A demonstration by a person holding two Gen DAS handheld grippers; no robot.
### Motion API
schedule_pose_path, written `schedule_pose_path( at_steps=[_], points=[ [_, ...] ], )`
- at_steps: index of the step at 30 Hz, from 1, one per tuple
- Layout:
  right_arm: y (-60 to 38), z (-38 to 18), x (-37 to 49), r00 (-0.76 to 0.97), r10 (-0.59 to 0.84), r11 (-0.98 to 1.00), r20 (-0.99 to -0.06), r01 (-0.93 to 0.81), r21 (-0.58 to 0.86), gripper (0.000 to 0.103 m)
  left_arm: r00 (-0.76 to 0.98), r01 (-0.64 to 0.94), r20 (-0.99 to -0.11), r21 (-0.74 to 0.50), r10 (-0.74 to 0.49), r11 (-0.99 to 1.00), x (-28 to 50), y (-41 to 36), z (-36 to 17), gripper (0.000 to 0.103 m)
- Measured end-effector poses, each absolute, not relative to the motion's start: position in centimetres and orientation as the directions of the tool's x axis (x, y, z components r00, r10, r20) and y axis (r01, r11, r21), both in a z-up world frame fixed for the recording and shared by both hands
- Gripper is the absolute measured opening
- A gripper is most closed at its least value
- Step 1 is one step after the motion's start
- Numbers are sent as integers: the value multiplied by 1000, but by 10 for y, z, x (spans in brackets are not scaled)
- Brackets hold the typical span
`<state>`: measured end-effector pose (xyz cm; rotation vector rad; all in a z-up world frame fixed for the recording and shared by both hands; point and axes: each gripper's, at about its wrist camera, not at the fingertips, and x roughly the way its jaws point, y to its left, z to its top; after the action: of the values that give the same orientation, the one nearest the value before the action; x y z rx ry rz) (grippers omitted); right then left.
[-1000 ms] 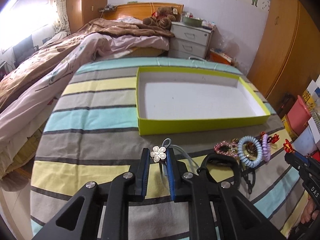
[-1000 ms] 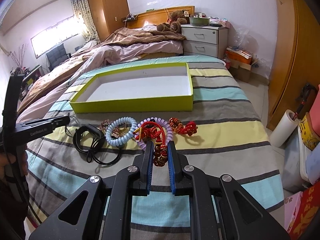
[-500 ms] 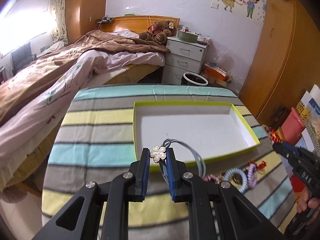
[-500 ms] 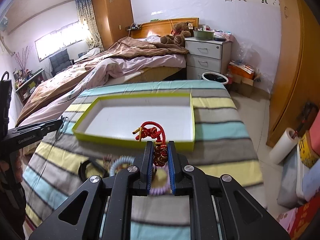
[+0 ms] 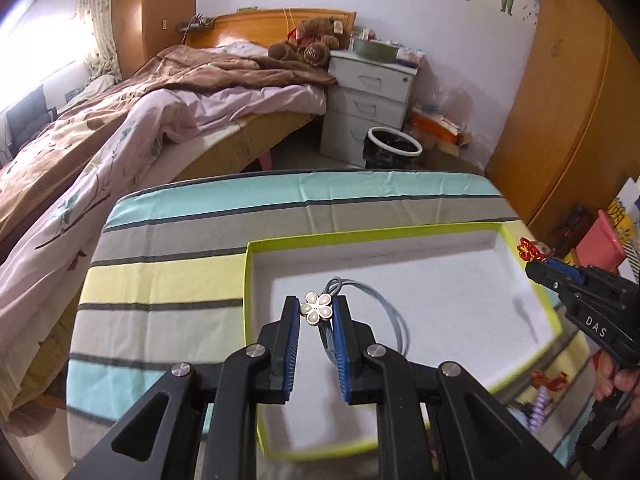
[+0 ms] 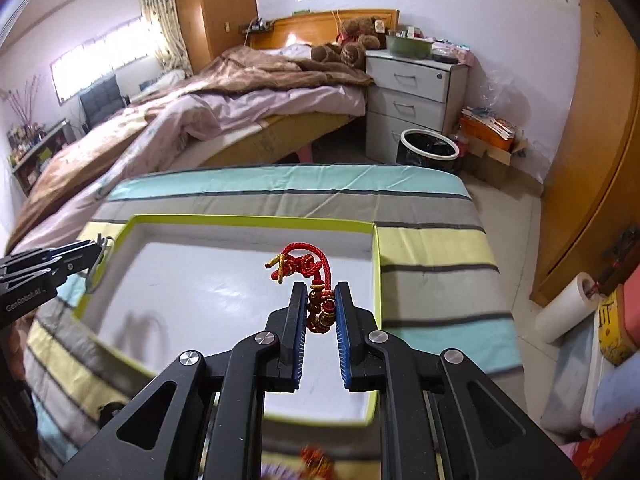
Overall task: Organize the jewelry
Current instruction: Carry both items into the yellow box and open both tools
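Note:
My left gripper [image 5: 316,307] is shut on a flower-charm bracelet [image 5: 317,309] whose grey-blue cord loops to the right; it hangs over the left part of the yellow-green box [image 5: 250,280] with a white floor. My right gripper [image 6: 319,291] is shut on a red cord bracelet [image 6: 304,266] with beads, held over the right half of the same box [image 6: 375,256]. In the left wrist view the right gripper [image 5: 538,266] shows at the box's right edge, and the left gripper [image 6: 86,250] appears at the left edge of the right wrist view.
The box lies on a striped cloth-covered table [image 5: 168,280]. Other hair ties and bracelets [image 5: 540,396] lie on the cloth in front of the box. Beyond the table stand a bed [image 5: 140,120], a nightstand [image 5: 368,100] and a bin [image 5: 394,152].
Both grippers have lifted their bracelets off the cloth and carried them forward over the box. The pile of jewelry has dropped out of sight below.

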<state>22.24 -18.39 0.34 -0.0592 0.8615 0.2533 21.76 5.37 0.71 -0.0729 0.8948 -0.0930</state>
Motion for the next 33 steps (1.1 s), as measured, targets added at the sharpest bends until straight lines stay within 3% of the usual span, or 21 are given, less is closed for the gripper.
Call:
schedule_pose_path(
  at_steps=[13,29,33],
  points=[
    [-173,-30,259,579,126,961,-805,-274,-47,14,565,44,-820,-88,-98,995,254,51,-31,17],
    [-165,-36,267,562,116,952,-819,-298,-70,15,546,24,-833,-83,-82,996,258,53,-37,17],
    [-164,-35,266,564,118,952,-817,-300,-69,18,552,33,-827,-110,-109,993,256,53,-35,31]
  ],
)
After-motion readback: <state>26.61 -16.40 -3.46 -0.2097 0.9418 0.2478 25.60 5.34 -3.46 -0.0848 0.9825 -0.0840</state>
